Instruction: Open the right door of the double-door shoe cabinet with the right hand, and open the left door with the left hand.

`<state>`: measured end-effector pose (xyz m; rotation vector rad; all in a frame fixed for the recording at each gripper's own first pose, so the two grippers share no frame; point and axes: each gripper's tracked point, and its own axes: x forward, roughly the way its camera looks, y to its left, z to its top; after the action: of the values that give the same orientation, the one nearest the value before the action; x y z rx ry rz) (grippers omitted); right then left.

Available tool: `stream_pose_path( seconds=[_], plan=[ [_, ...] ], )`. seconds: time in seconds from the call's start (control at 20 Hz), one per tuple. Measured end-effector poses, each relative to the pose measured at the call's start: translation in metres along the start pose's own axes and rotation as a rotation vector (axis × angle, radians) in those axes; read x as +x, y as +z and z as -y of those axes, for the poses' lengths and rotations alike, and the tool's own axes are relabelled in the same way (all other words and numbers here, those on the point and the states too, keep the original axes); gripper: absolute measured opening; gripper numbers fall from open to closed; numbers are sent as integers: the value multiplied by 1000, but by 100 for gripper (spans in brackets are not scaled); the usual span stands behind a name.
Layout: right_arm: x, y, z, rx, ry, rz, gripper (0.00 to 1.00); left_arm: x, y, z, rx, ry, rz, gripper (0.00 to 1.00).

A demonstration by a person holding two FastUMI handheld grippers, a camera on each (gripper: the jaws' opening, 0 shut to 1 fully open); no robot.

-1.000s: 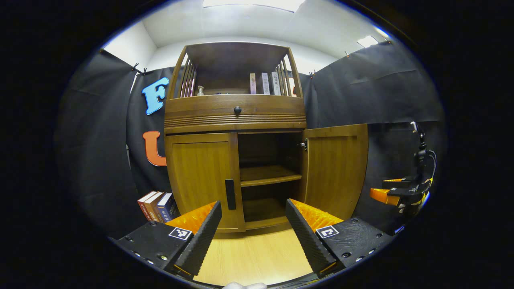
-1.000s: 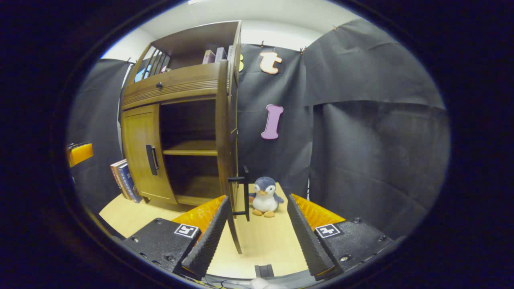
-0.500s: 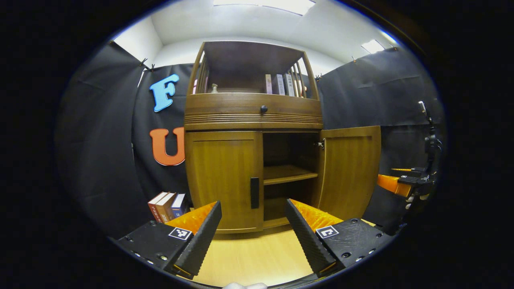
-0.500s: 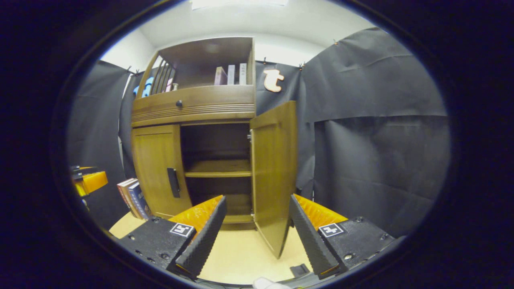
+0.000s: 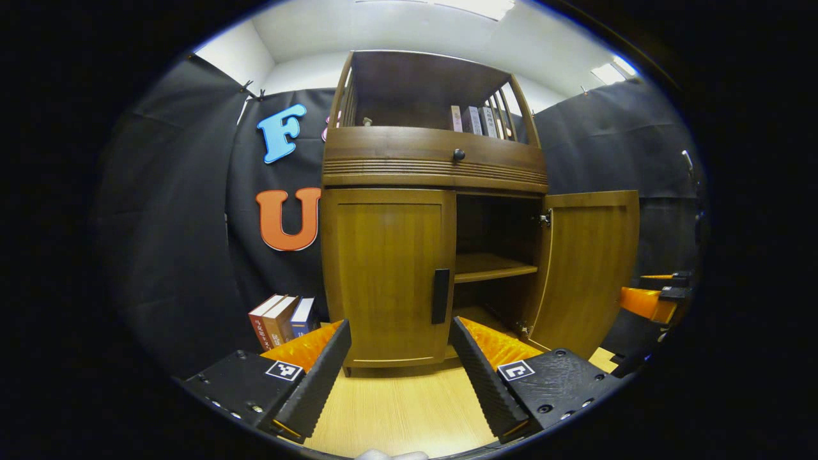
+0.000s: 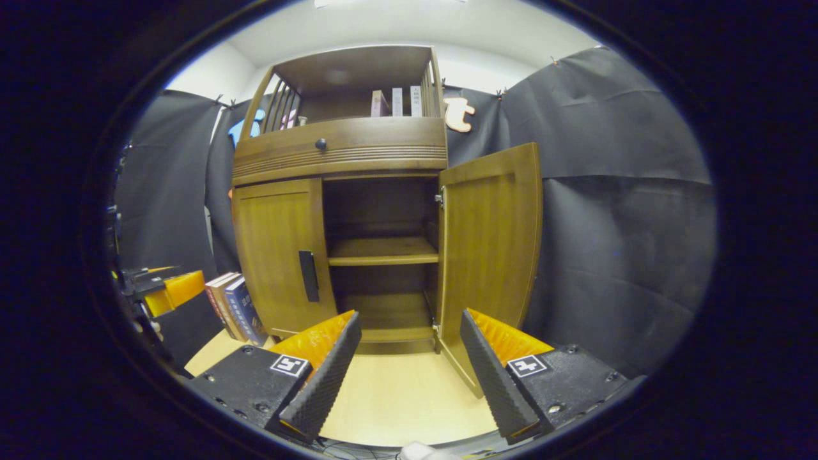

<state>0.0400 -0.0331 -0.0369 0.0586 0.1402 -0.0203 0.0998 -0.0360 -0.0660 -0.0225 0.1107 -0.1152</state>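
Left claw [image 5: 399,377] spread, facing the shut brown wooden left door [image 5: 386,275]; right claw [image 6: 409,377] spread before the swung-out right door [image 6: 489,255].

The right tongs [image 6: 406,364] have backed away from the right door [image 6: 489,255]; the left tongs [image 5: 399,370] have closed toward the left door [image 5: 390,275].

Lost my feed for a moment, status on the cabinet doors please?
Left gripper open, facing the shut left door. Right gripper open, holding nothing. Right door swung open. Nothing blocking the left door's handle.
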Motion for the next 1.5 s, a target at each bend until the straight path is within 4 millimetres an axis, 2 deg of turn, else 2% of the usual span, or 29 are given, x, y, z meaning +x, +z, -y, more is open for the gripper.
stream_pose_path(
  seconds=[0.3,0.35,0.45,0.5,0.65,0.7,0.8,0.95,1.0,1.05,1.1,1.2,1.25,1.4,1.45,1.5],
  plan=[
    [-2,18,17,-31,-70,-1,98,107,-3,39,19,-42,35,95],
    [0,20,17,-34,-75,-7,100,123,-6,43,22,-39,39,95],
    [1,19,16,-41,-85,-27,96,154,-12,53,19,-32,39,95],
    [-1,18,16,-43,-89,-36,100,167,-17,55,11,-25,35,95],
    [0,14,18,-64,-106,-61,98,203,-35,54,-1,1,14,95],
    [1,13,17,-73,-113,-69,98,215,-39,53,4,6,16,100],
    [2,9,16,-84,-121,-83,98,225,-46,51,16,17,7,79],
    [1,5,19,-87,-130,-102,100,245,-55,52,25,10,-5,75],
    [0,5,19,-88,-132,-104,99,251,-58,50,29,19,-9,82],
    [-1,5,18,-90,-133,-103,99,254,-61,49,32,24,-14,78],
    [-1,5,18,-92,-132,-102,99,261,-62,51,24,10,-8,66],
    [-3,3,16,-97,-125,-110,98,262,-62,57,4,-13,-2,41],
    [-4,3,17,-100,-120,-111,98,261,-63,55,6,-13,-4,32],
    [-5,5,16,-99,-114,-103,100,255,-64,55,-1,-35,-13,29],
    [-5,5,14,-96,-108,-100,100,252,-64,56,3,-40,-17,37],
    [-6,4,14,-95,-104,-100,100,248,-64,57,10,-47,-18,29]
  ],
)
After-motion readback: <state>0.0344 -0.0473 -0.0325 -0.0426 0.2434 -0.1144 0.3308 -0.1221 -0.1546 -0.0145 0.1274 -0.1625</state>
